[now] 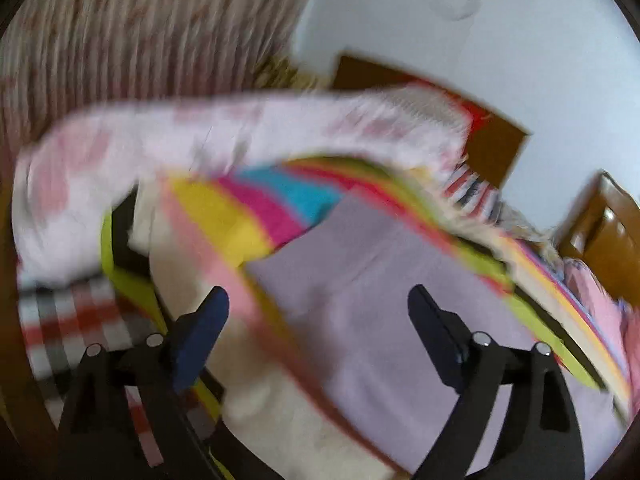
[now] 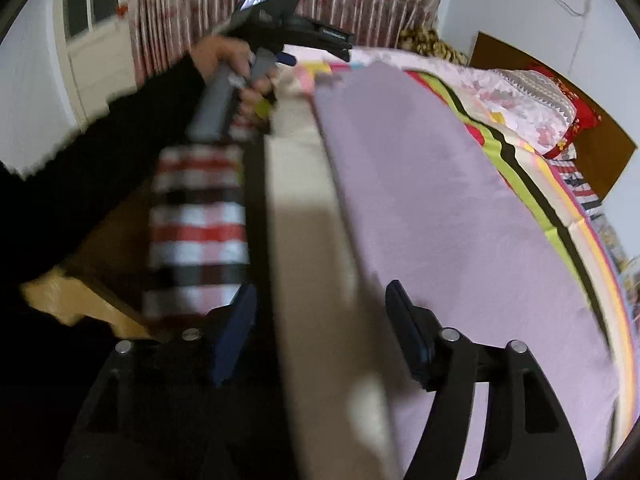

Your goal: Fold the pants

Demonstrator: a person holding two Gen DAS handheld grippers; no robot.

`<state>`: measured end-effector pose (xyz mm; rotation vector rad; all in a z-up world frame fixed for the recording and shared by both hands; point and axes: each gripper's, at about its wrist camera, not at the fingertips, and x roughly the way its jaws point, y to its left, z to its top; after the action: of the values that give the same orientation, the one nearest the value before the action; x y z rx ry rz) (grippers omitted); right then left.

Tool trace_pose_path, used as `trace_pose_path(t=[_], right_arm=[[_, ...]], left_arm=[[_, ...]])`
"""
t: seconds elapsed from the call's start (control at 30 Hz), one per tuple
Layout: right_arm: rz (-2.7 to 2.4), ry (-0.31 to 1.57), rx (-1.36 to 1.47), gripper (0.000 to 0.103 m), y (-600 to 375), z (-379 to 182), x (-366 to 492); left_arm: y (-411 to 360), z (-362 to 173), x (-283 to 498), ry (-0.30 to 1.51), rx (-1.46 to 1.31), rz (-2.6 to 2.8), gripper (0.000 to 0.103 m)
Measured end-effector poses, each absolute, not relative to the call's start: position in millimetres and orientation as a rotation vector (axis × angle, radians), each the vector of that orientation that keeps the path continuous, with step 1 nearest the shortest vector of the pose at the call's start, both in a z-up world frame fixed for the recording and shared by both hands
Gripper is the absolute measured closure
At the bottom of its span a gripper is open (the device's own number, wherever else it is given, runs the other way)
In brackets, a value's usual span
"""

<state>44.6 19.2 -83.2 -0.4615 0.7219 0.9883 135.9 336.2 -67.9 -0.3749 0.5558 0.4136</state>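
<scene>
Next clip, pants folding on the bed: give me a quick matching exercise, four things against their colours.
Things:
1. pants
2. headboard
3. gripper pads
4. sleeve

Colours:
A. black
B. lilac
C. brown
D. dark blue

Pairs: 1-B, 2-C, 3-D, 4-A

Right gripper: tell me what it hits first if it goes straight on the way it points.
Probably the lilac pants on the bed, near their left edge. The right gripper has open jaws, nothing between; depth is unclear.
</scene>
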Motion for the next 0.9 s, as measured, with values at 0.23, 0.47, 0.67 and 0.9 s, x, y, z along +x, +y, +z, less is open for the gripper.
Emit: trace_pose_path(t=[0.23,0.47,0.67,0.9], right_arm=[[0.61,0.726,-0.223,0.045,-60.5,-79.2,45.9],[0.395,0.91,-0.121,0.043,-148.0,-112.2,57.3],[0.345,0.813,-0.085,0.043,-194.8,-93.9,37.7],[0.058,0.848,0.009,0.035,-294.0,-111.5,31.8]], left_arm=[[188.4,-72.0,132.2,0.665,-0.18,-0.057,0.008],[118.0,-123.3,146.0,0.85,0.012,-0.106,0.007],[114.4,-121.8,145.4,0.887,-0.016,-0.048,0.005],[25.8,-101.4,136.2,0.831,0.136,-0.239,0.004]])
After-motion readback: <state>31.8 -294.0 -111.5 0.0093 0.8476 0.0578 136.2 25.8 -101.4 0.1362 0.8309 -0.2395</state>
